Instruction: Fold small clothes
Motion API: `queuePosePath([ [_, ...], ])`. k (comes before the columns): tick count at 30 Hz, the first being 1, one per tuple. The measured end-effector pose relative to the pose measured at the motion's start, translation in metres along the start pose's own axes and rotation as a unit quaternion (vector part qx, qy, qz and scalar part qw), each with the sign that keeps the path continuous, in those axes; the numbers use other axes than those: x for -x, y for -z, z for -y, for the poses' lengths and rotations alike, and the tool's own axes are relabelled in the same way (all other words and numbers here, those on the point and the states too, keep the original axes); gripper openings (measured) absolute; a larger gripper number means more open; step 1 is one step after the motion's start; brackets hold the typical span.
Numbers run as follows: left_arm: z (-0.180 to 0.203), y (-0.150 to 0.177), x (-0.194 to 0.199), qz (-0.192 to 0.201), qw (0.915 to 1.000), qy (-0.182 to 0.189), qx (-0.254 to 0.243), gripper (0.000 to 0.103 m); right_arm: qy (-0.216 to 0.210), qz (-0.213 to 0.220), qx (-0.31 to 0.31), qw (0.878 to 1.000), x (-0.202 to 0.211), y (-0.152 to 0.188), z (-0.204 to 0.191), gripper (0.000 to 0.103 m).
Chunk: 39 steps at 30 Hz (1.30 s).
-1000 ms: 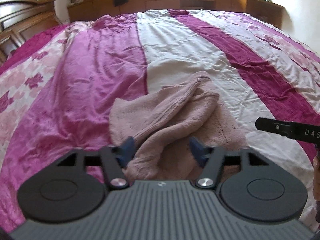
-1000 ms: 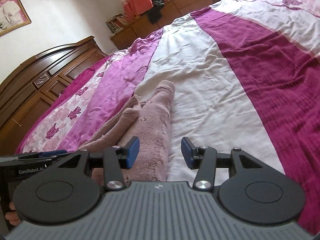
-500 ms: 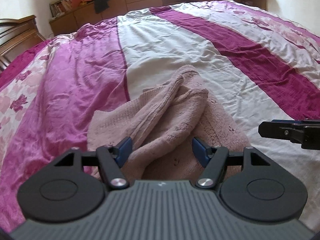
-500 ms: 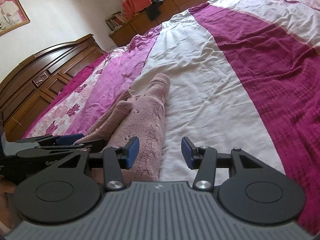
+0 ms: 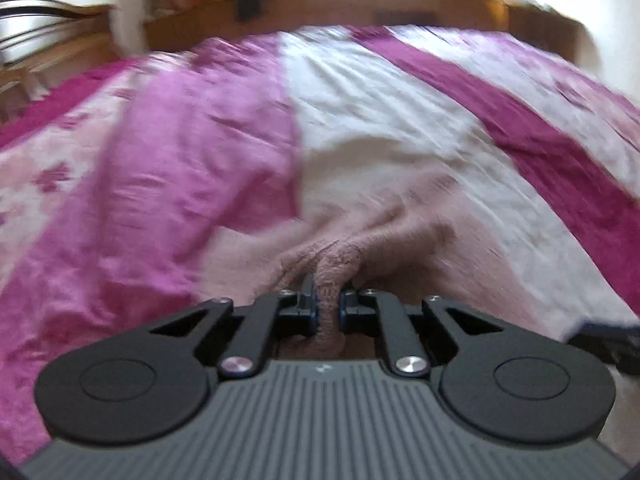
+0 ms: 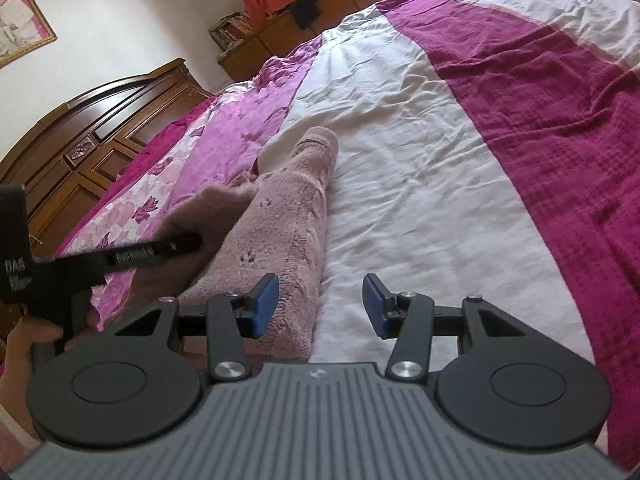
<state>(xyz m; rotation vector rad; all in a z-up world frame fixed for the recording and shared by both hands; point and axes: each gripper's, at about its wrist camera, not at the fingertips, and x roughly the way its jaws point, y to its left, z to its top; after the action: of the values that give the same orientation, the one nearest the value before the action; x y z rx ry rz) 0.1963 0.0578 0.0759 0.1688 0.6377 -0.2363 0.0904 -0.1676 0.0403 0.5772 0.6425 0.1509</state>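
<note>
the left claw (image 5: 325, 309) is clenched on a fold of the pink sweater (image 6: 280, 236) lying on the bed (image 6: 420, 152). the right claw (image 6: 320, 306) is released, the sweater's edge at its 9 o'clock finger.

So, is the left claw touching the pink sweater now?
Touching. The left wrist view shows the left claw shut on a bunched fold of the pink sweater, cloth pressed between both fingers.

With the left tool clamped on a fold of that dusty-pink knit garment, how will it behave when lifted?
Probably floppy: the dusty-pink knit garment lies bunched in soft ridges on the striped bedspread. Likely light and grippy rather than slippery, since the left tool pinches a fuzzy fold. The unheld part would probably drape and trail.
</note>
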Motion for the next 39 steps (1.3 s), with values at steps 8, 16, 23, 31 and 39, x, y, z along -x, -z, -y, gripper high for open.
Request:
queuePosePath([
  [8,-0.081,0.015,-0.026,-0.036,0.9857,-0.028,0.162,0.013,-0.010,-0.003,0.034,0.999,-0.006,0.004,-0.013,0.055],
  [16,-0.092,0.026,-0.022,-0.046,0.9762,0.000,0.212,0.018,-0.008,-0.007,0.042,0.999,-0.010,0.004,-0.015,0.055],
  [23,-0.100,0.034,0.004,-0.056,0.9722,0.020,0.226,0.050,-0.013,-0.002,0.026,1.000,-0.009,0.002,-0.012,0.056],
  [31,-0.095,0.047,0.028,-0.066,0.9703,0.047,0.228,0.071,-0.048,-0.007,-0.037,0.998,-0.017,-0.017,0.001,0.073],
  [39,-0.082,0.060,0.014,-0.102,0.9689,0.055,0.218,0.070,-0.058,-0.049,-0.036,0.996,-0.047,-0.025,-0.005,0.078],
])
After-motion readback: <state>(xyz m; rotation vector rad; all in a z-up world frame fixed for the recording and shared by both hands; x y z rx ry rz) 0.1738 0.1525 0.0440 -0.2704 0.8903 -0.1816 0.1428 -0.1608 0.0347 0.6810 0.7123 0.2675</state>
